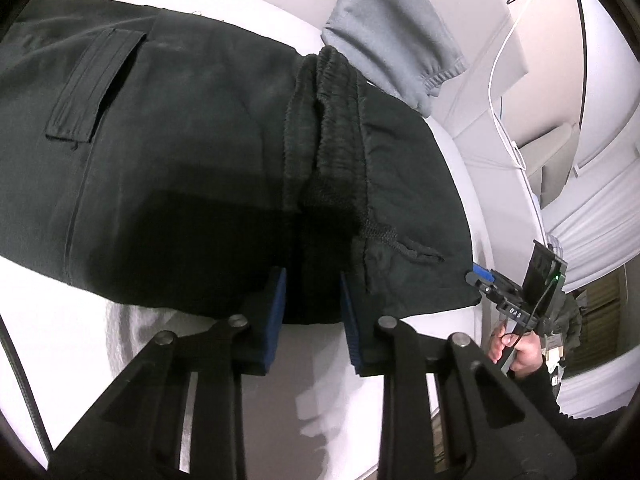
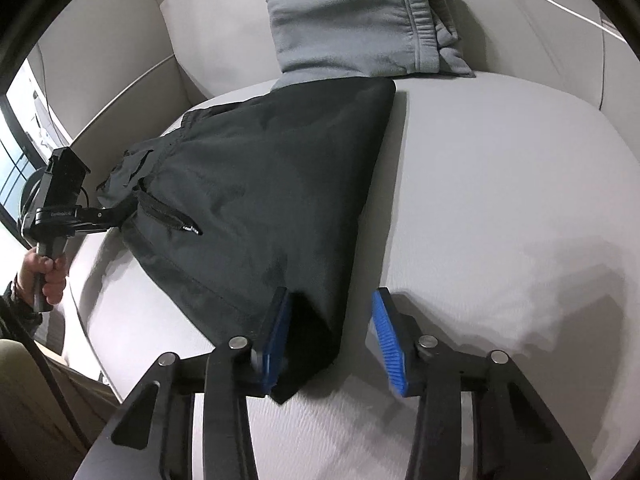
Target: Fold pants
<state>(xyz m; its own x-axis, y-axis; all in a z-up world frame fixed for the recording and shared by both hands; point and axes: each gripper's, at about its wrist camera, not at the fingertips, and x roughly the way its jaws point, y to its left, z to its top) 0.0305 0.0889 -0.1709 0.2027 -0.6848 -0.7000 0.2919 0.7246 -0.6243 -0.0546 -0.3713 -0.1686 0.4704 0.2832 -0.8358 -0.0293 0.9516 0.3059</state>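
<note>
At lower centre of each wrist view, folded black pants [image 2: 256, 184] on the white bed [image 2: 500, 184] lie between parted jaws, neither pair visibly clamping.

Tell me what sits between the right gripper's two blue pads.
In the right wrist view, a folded corner of the black pants lies between the right gripper pads, against one pad, clear of the other.

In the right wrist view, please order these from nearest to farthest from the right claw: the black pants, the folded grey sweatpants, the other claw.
1. Black fabric pants: a corner lies between the right claw's jaws.
2. Left claw: at the left, at the pants' far edge.
3. Folded grey fleece sweatpants: at the top, behind the black pants.
</note>
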